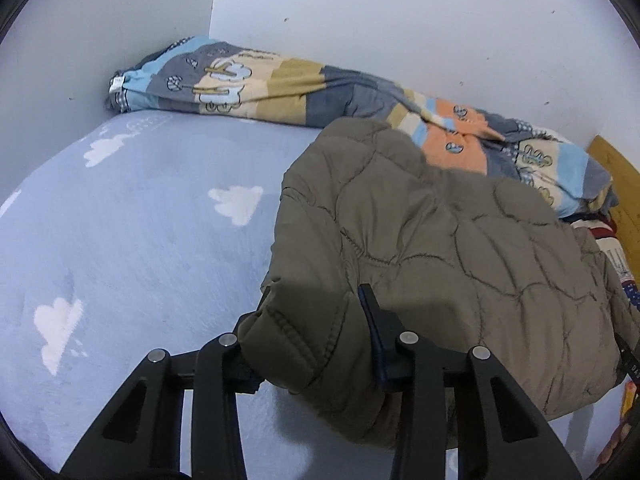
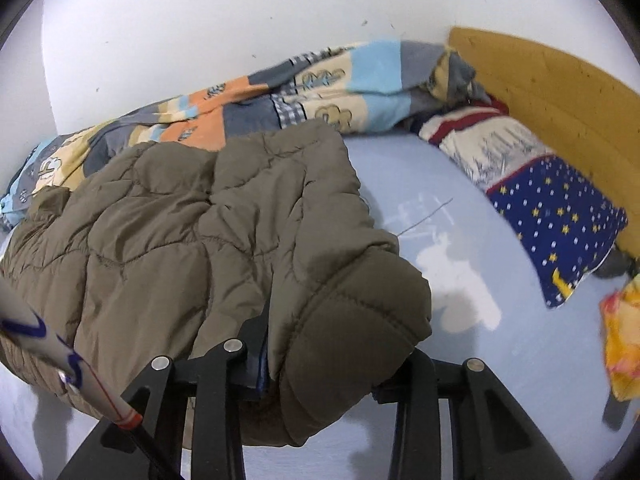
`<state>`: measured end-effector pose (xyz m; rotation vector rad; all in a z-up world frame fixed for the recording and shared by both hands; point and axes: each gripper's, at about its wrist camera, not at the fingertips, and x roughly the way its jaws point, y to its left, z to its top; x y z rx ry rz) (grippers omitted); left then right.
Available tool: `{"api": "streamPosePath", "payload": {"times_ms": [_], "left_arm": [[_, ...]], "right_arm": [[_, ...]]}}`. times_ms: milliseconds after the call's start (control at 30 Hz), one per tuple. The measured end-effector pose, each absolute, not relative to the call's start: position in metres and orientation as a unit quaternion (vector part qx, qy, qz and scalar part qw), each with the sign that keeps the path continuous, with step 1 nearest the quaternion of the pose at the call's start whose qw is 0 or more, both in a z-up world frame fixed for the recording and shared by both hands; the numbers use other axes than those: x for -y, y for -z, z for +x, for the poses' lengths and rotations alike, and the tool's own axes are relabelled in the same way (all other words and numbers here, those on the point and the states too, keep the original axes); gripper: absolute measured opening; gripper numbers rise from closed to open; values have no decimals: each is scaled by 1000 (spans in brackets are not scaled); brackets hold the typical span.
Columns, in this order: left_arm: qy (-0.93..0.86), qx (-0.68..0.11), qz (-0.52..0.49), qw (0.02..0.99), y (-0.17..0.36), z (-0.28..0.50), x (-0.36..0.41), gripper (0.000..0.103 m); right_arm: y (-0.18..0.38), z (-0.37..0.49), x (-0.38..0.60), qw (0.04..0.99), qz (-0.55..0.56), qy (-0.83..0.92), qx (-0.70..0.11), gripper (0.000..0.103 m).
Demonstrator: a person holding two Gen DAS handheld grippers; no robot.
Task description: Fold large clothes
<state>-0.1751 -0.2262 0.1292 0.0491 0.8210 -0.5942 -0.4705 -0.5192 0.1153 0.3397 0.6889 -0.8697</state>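
You have a pale blue bedsheet [image 1: 152, 208] with white cloud shapes filling the lower left of the left view. A patchwork quilt [image 1: 256, 80] lies bunched along the white wall [image 1: 400, 20] across the upper middle. In the right view, a wooden headboard [image 2: 552, 80] runs down the upper right, with a starry blue pillow [image 2: 556, 216] just beside it and a yellow-orange cloth [image 2: 624, 336] at the right edge.
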Motion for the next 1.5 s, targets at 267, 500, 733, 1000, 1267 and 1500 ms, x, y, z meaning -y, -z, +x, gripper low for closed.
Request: {"api": "streamPosePath", "payload": {"times_ms": [267,500,733,1000,1267,1500], "left_arm": [[293,-382,14,877,-156,-201,191,38],[287,-386,1,877,-158,-242,149,38],[263,-449,-31,853,-113,-263,116,44],[210,-476,-79,850,-103,-261,80,61],[212,-353,-28,911,-161,-286,85,61],[369,-335,84,863,-174,-331,186,61]], "right_arm": [[-143,-496,489,853,149,389,-314,37],[-155,-537,456,859,169,374,-305,37],[-116,-579,447,831,255,372,-325,38],[-73,-619,475,778,427,330,-321,55],[-119,-669,444,804,371,387,-257,63],[-156,-572,407,887,241,273,-283,63]]}}
